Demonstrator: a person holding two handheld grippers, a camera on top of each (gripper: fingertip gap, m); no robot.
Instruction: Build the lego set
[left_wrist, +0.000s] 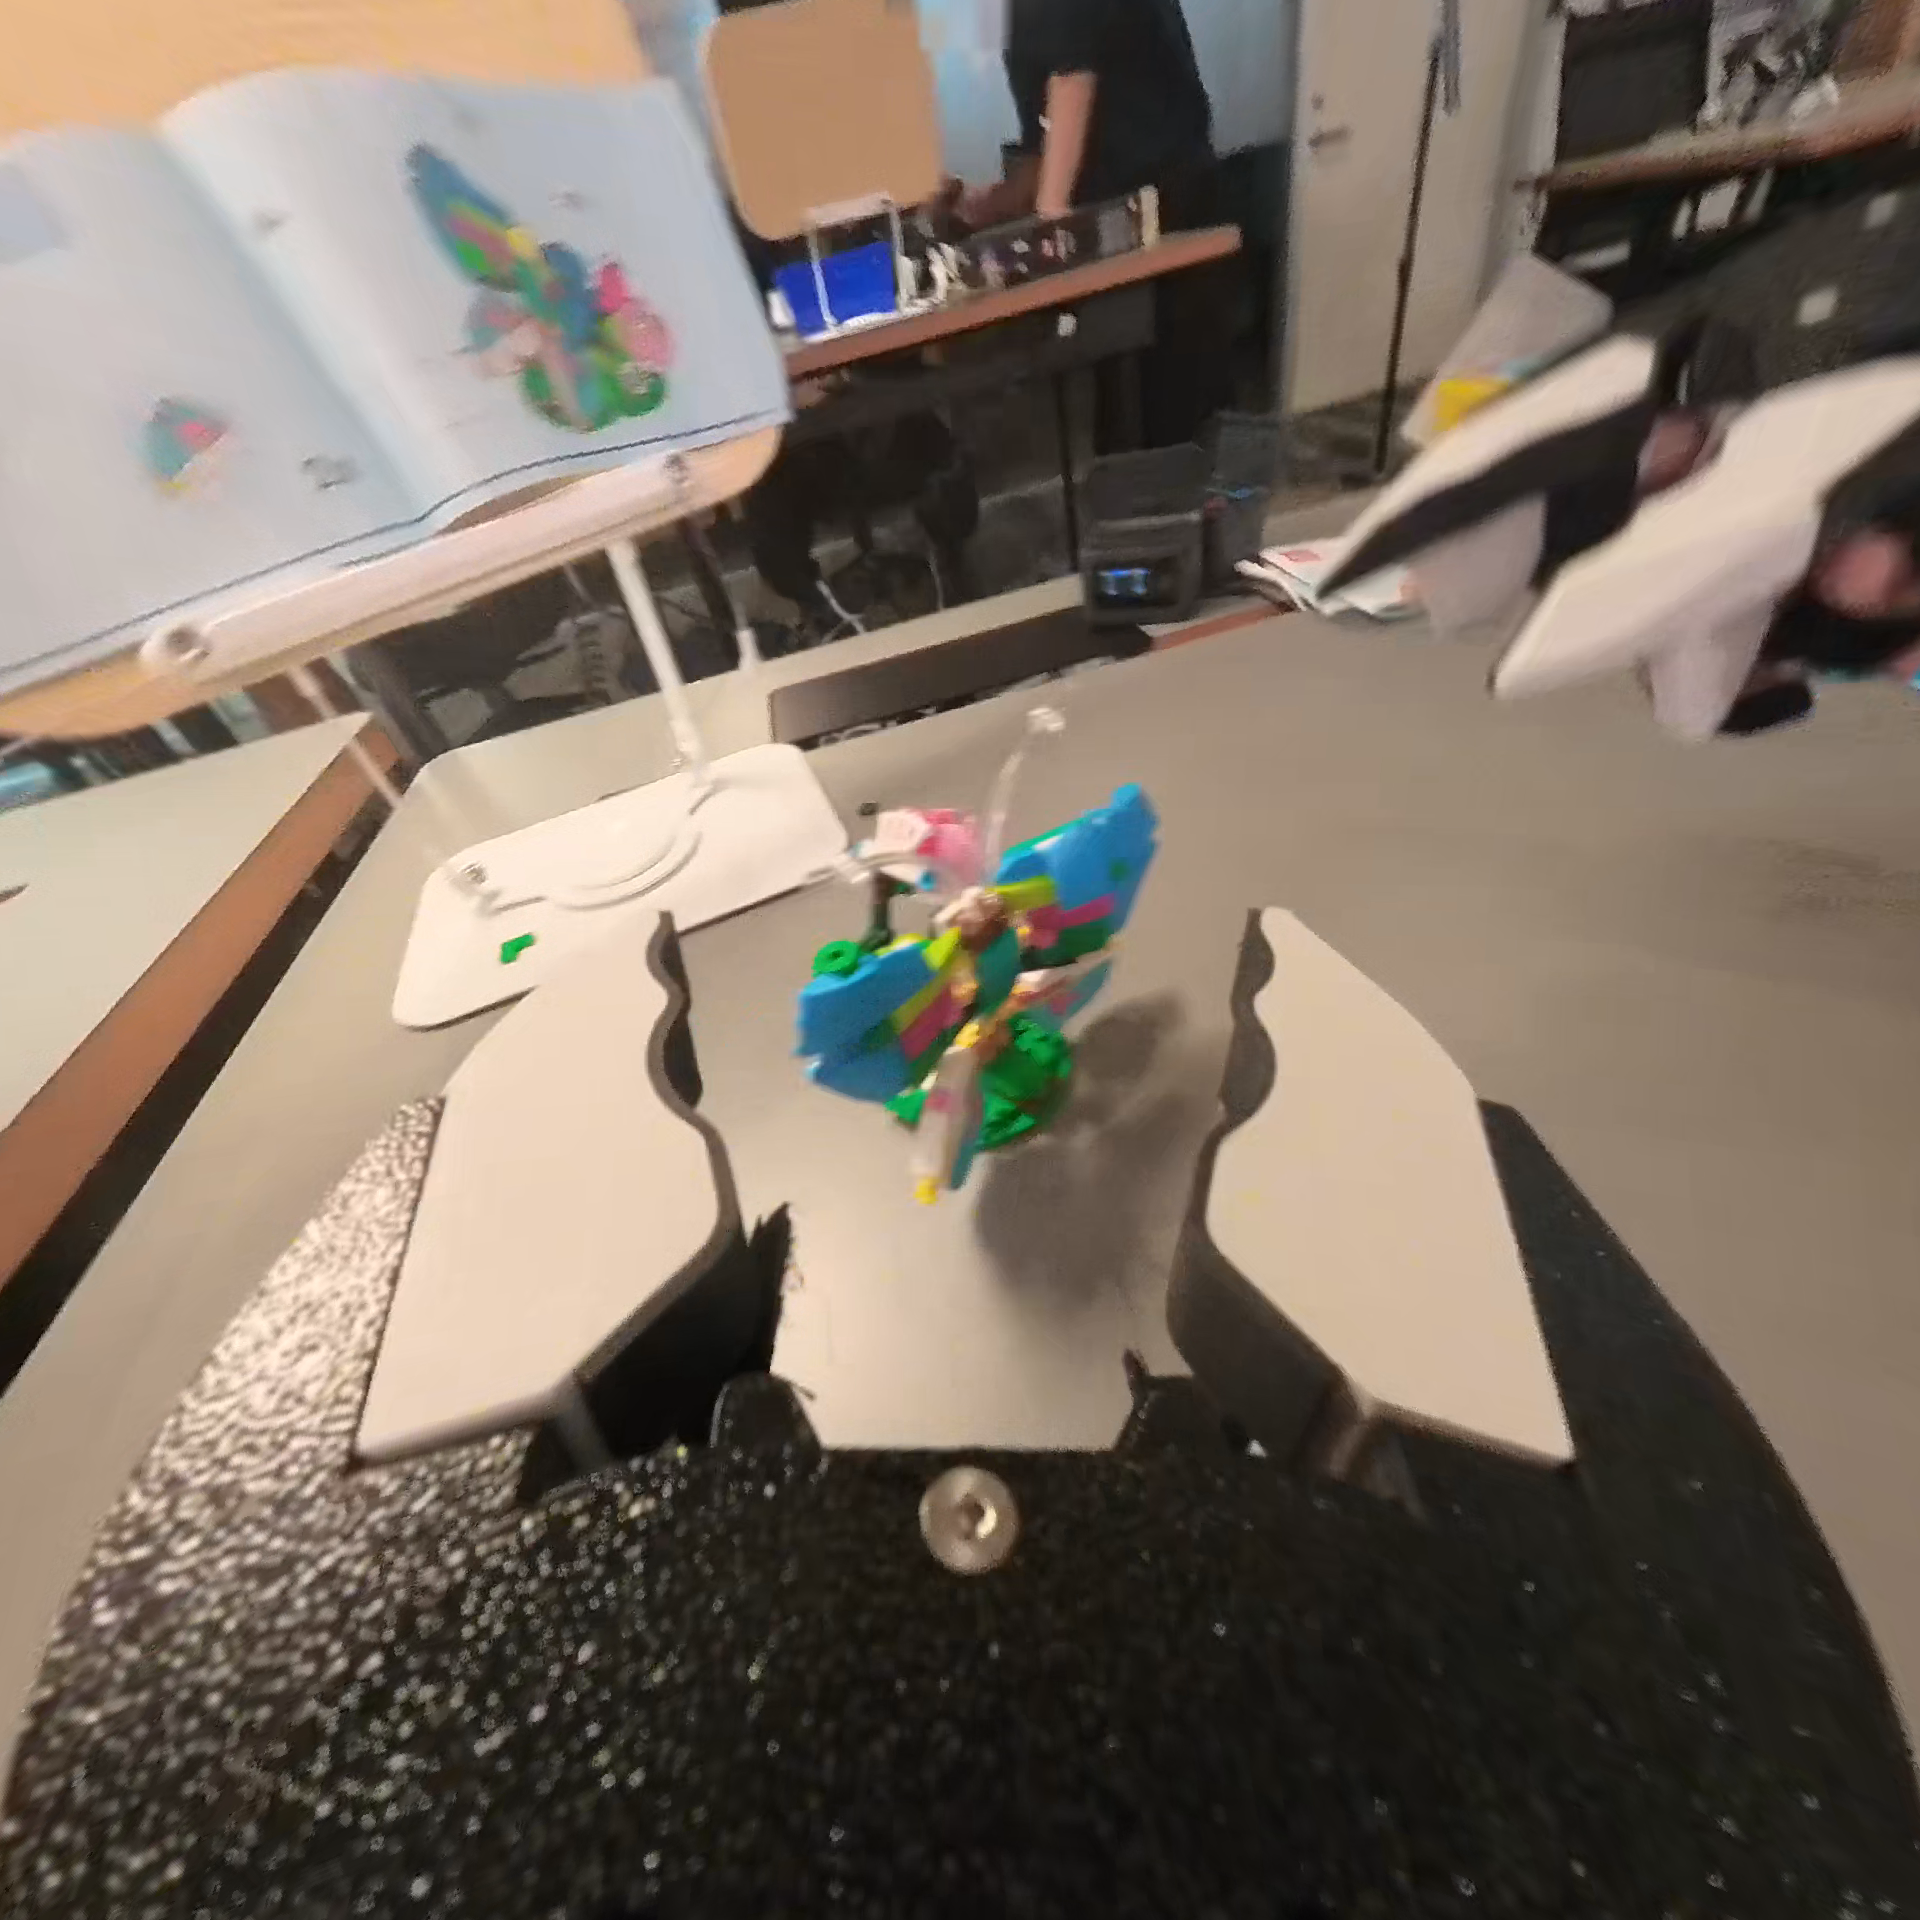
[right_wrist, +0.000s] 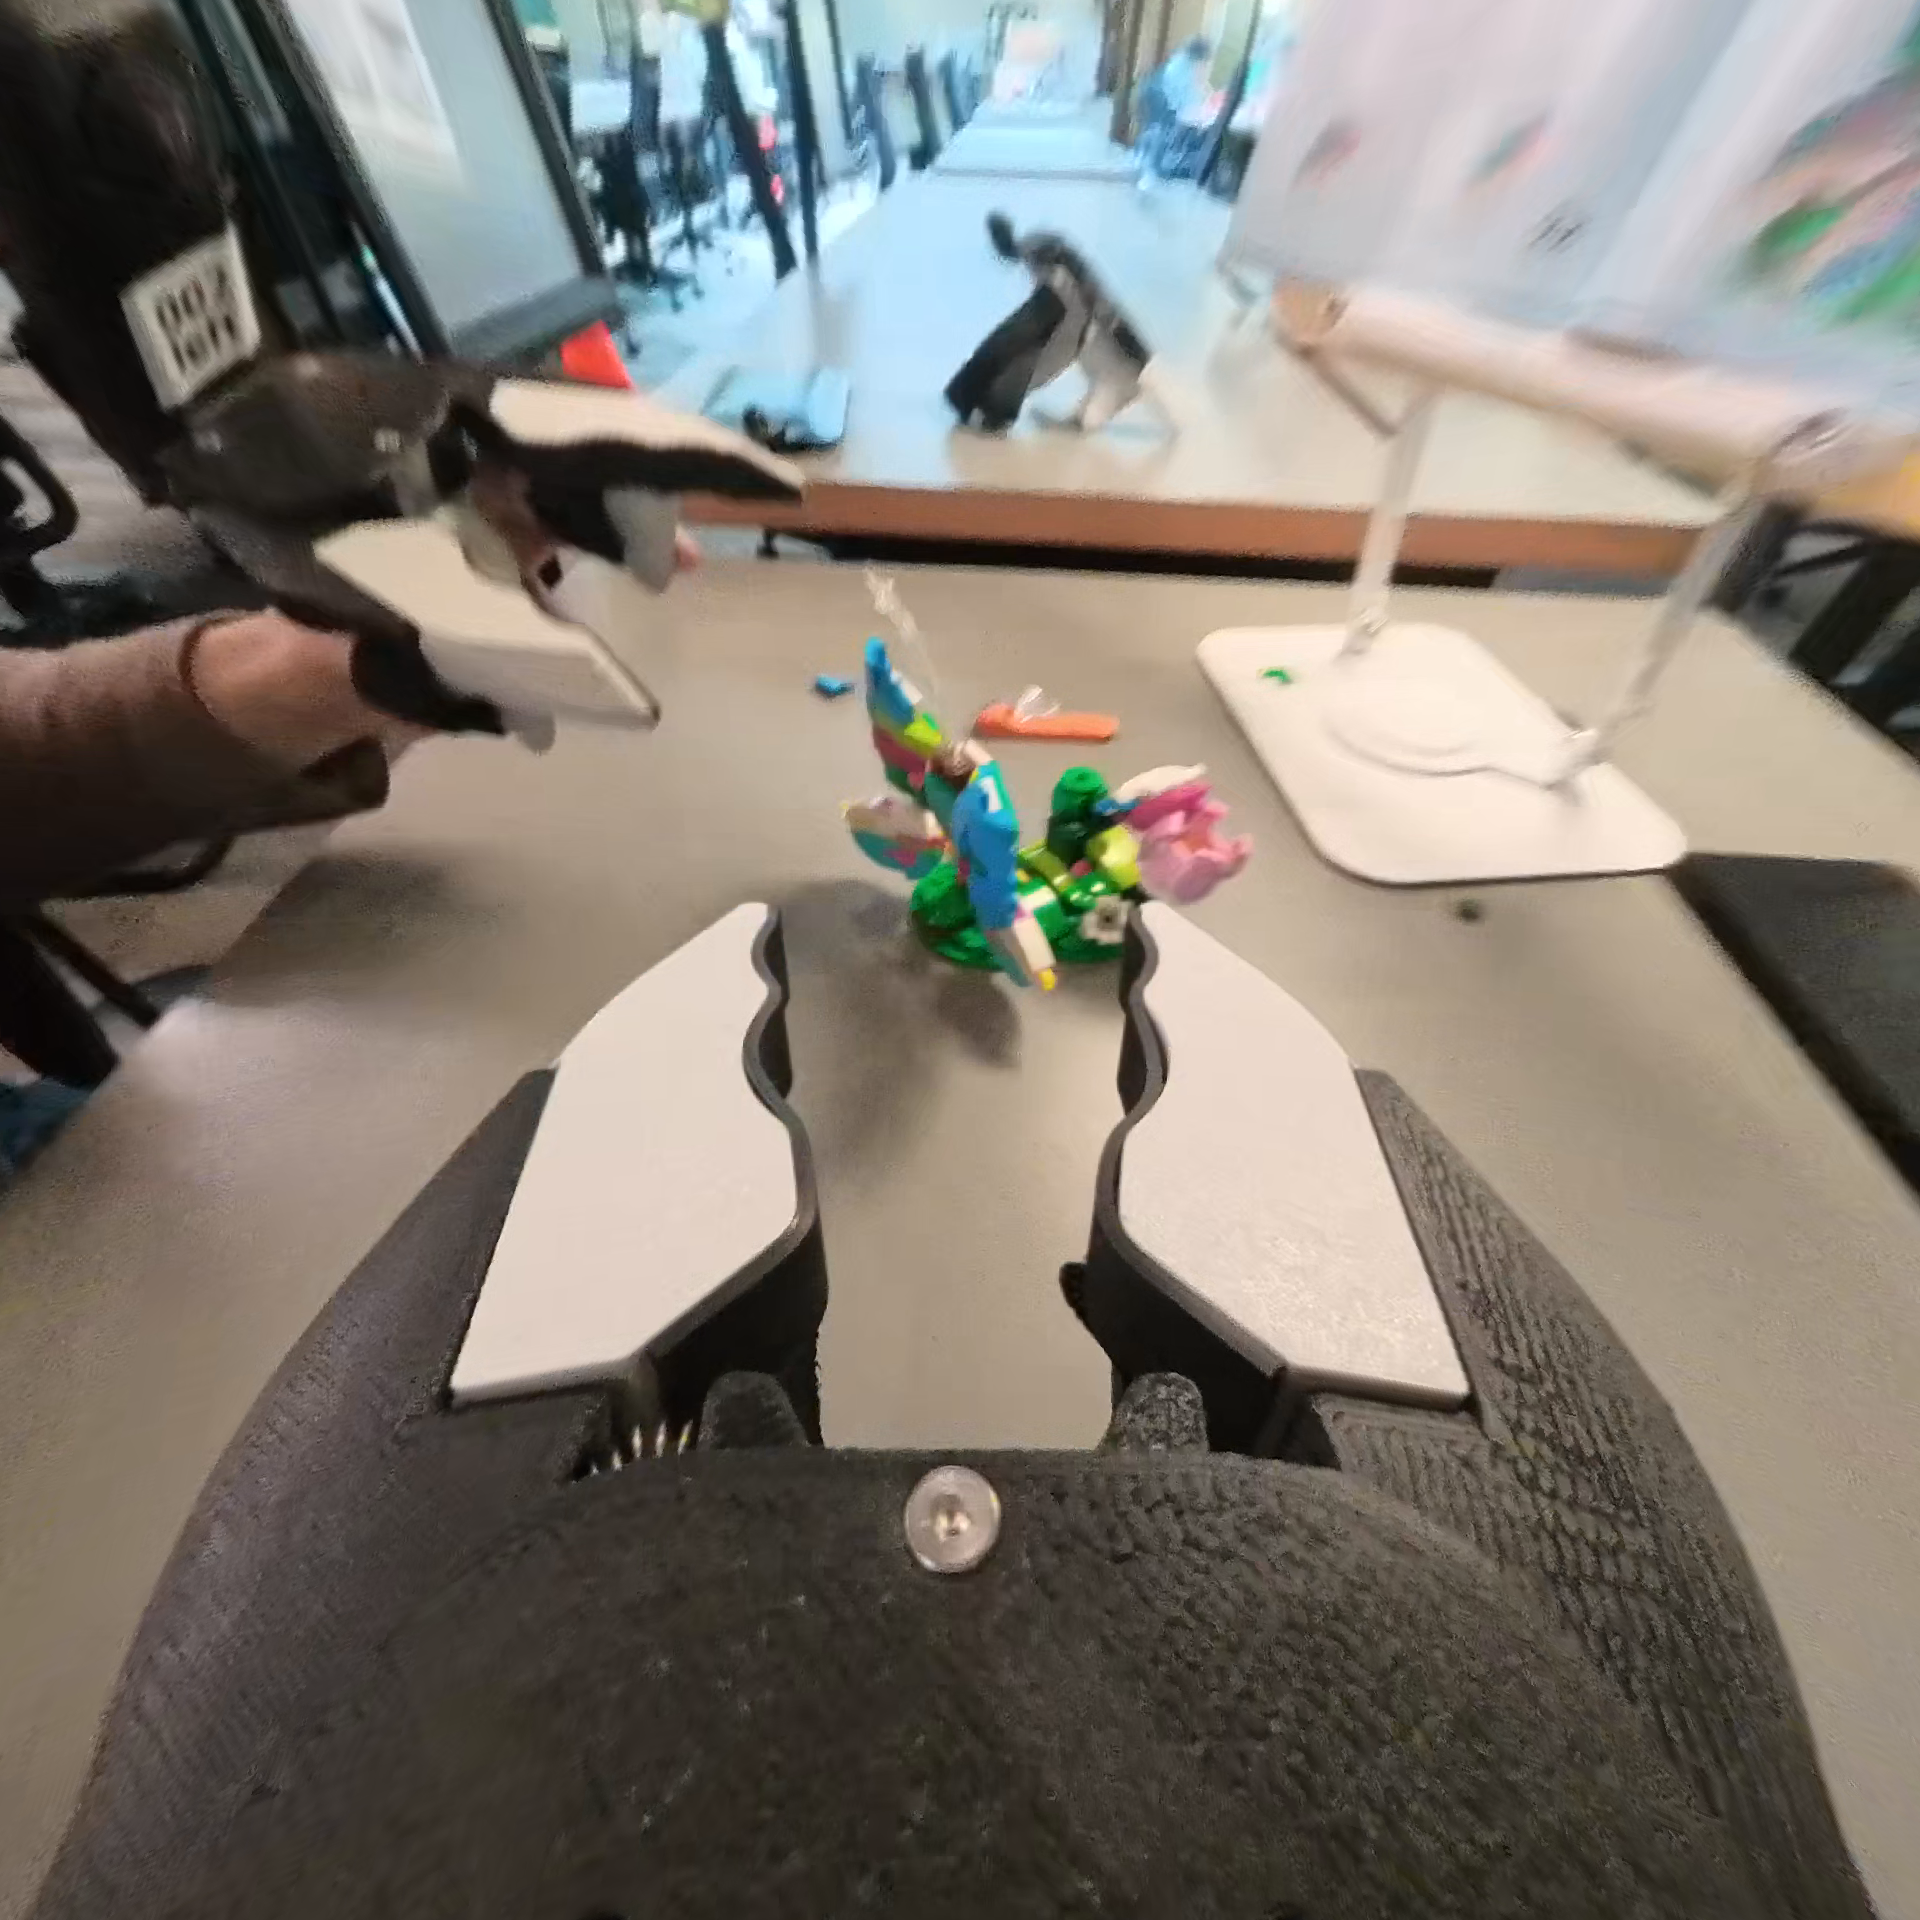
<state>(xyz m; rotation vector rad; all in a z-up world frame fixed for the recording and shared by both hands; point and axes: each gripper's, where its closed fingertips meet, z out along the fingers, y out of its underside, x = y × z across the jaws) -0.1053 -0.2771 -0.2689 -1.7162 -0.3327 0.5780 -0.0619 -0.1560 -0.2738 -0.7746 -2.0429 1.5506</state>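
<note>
Grey plates cover the two fingers of each handheld gripper, set in rough black plastic bodies. Nearest in the left wrist view, the left gripper (left_wrist: 956, 935) has its fingers spread wide, with nothing between them but bare table. In the right wrist view, the right gripper (right_wrist: 951, 925) also has its fingers parted, somewhat less widely, and likewise holds nothing.

Just beyond both sets of fingertips, the lego model (left_wrist: 966, 987) stands free on the grey table (left_wrist: 1455, 935), touched by neither gripper. It is a butterfly with blue wings striped in pink and lime, mounted over a green leafy base, with a pink and white flower (right_wrist: 1184, 821) beside it and a clear curved stalk rising above. Its shadow falls on the table toward the grippers.

Farther back on the table lie an orange piece (right_wrist: 1049, 724) and a small blue piece (right_wrist: 831, 685). A white stand base (left_wrist: 623, 873) sits just beyond the model, with a small green piece (left_wrist: 516, 945) resting on it. The stand holds up an open instruction booklet (left_wrist: 343, 343) showing a coloured butterfly picture.

Each view shows the other gripper raised above the table off to the side, blurred; a gloved hand (right_wrist: 260, 675) grips the left one.

In the background are more tables and a person (left_wrist: 1112, 114) in dark clothes standing.
</note>
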